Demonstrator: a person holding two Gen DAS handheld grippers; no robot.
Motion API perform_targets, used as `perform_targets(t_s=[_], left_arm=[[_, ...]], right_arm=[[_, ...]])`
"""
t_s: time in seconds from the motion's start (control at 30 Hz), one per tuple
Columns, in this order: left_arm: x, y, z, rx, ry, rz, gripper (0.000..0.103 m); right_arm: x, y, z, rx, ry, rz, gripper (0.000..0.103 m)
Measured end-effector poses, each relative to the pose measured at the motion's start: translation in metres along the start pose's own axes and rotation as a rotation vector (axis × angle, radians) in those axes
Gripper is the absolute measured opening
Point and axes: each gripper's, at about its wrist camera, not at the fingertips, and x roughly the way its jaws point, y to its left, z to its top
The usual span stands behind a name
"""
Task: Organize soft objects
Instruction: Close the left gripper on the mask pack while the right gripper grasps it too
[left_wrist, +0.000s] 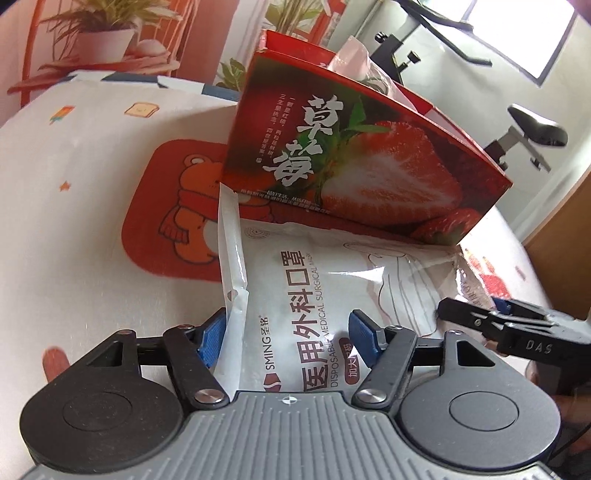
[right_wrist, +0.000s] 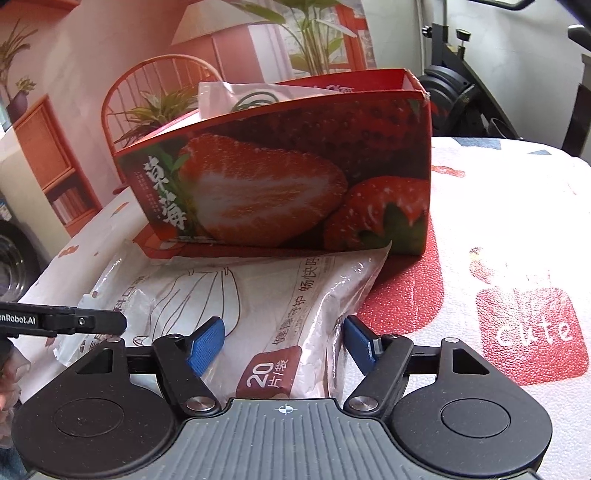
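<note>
A white plastic pack of surgical masks (left_wrist: 325, 291) lies on the table against the front of a red strawberry-print box (left_wrist: 354, 162). My left gripper (left_wrist: 288, 341) is open with its blue pads on either side of the pack's left end. My right gripper (right_wrist: 282, 341) is open around the pack's right end (right_wrist: 295, 302), below the box (right_wrist: 280, 184). Each gripper shows in the other's view: the right one (left_wrist: 495, 325) and the left one (right_wrist: 74, 321). A clear bag (right_wrist: 236, 98) sticks up out of the box.
The table has a white cloth (left_wrist: 85, 192) with cartoon prints and a red bear patch (left_wrist: 173, 210). A red "cute" patch (right_wrist: 532, 332) lies to the right. An exercise bike (left_wrist: 528, 136) stands beyond the table's far right edge. A backdrop with plants is behind.
</note>
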Motion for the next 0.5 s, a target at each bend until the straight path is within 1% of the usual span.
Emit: perform_targets(t_s=[0.07, 0.2, 0.3, 0.5], left_arm=[[-0.003, 0.004, -0.001, -0.038, -0.001, -0.015, 0.071], [-0.005, 0.010, -0.002, -0.101, 0.000, -0.035, 0.071], [-0.009, 0.014, -0.003, -0.120, -0.011, -0.043, 0.070], [-0.028, 0.014, 0.000, -0.125, -0.071, -0.059, 0.070]], right_arm=[[-0.004, 0.002, 0.000, -0.010, -0.010, 0.005, 0.064], [-0.014, 0.010, -0.001, -0.055, -0.038, 0.001, 0.062], [-0.023, 0.016, -0.001, -0.092, -0.065, 0.003, 0.061], [-0.040, 0.025, 0.001, -0.134, -0.106, 0.002, 0.061]])
